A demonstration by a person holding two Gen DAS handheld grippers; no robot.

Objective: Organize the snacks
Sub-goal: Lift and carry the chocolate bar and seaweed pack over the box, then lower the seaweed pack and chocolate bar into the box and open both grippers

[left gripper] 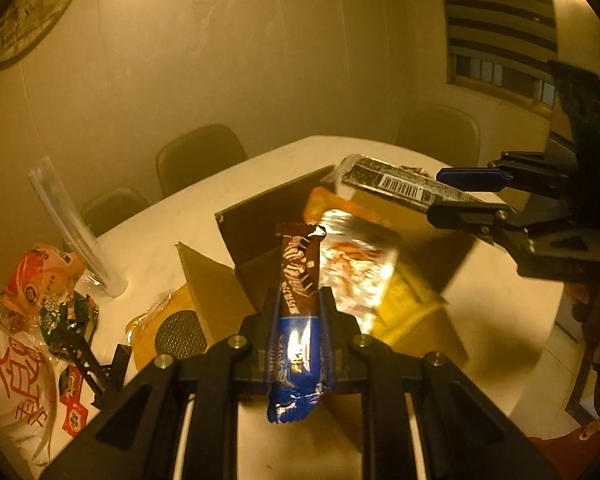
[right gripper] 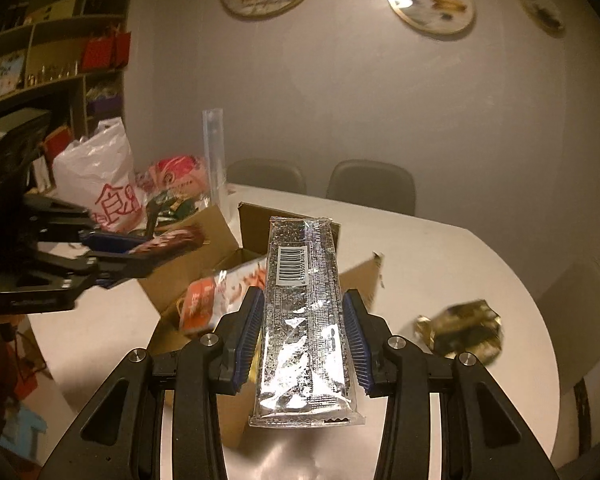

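Note:
My left gripper [left gripper: 299, 300] is shut on a long blue-and-brown snack bar [left gripper: 298, 276], held above an open cardboard box [left gripper: 260, 220]. The same bar [right gripper: 172, 242] and the left gripper [right gripper: 140, 256] show at the left of the right wrist view. My right gripper [right gripper: 300, 308] is shut on a long clear packet with a barcode [right gripper: 304, 312], also above the box [right gripper: 252, 224]. From the left wrist view that packet [left gripper: 396, 188] and the right gripper [left gripper: 452, 196] are at the right. Inside the box lie an orange-and-silver packet [left gripper: 356, 264] and yellow packets [left gripper: 412, 304].
A white round table [right gripper: 440, 264] carries the box. A white plastic bag [right gripper: 96, 176], red snack bags [left gripper: 40, 276], a clear plastic tube [left gripper: 76, 224] and a green wrapper [left gripper: 66, 320] crowd the left end. A gold wrapped snack [right gripper: 464, 332] lies at right. Chairs [right gripper: 370, 184] stand behind.

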